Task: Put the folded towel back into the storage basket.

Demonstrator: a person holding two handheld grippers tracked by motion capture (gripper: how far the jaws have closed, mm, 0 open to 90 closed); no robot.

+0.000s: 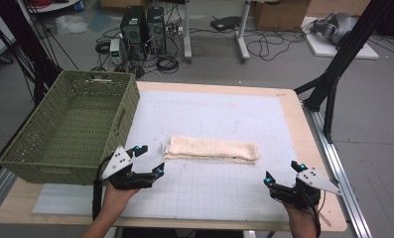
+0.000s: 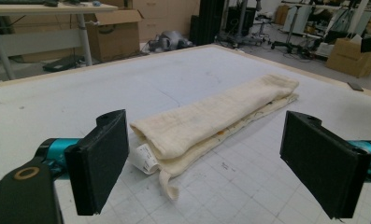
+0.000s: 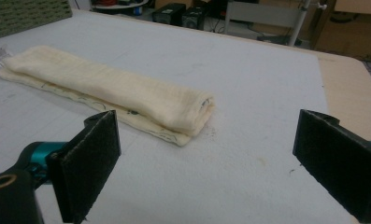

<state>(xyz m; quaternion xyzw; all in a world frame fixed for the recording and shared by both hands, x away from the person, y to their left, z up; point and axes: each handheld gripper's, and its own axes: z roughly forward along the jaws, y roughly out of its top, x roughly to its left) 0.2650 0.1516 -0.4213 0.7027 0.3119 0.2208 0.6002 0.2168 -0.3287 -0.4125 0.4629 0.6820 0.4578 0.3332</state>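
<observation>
The folded cream towel (image 1: 212,148) is lying as a long, narrow bundle across the middle of the white gridded mat (image 1: 224,193) that is covering the bench (image 1: 311,148), with its length running left to right. In the left gripper view a small white care label (image 2: 143,157) is sticking out from under the towel's near end, and a loose lower layer is trailing toward the camera. To the left of the towel, well apart from it, an empty green woven basket (image 1: 31,148) is sitting at the bench's left edge.

The left gripper (image 1: 151,159) is hovering just off the towel's left end, its jaws standing wide apart and holding nothing. The right gripper (image 1: 283,173) is hanging near the towel's right end but a little farther back toward the person, its jaws likewise spread wide and empty. Neither one is touching the cloth.

This is looking like the approach before a two-handed grasp: each gripper is lining up with its own end of the bundle. The next move is calling for both to advance and drop until a pad is sliding under the layers at each end, then closing on all the folds together so the loose bottom layer is not left behind.
</observation>
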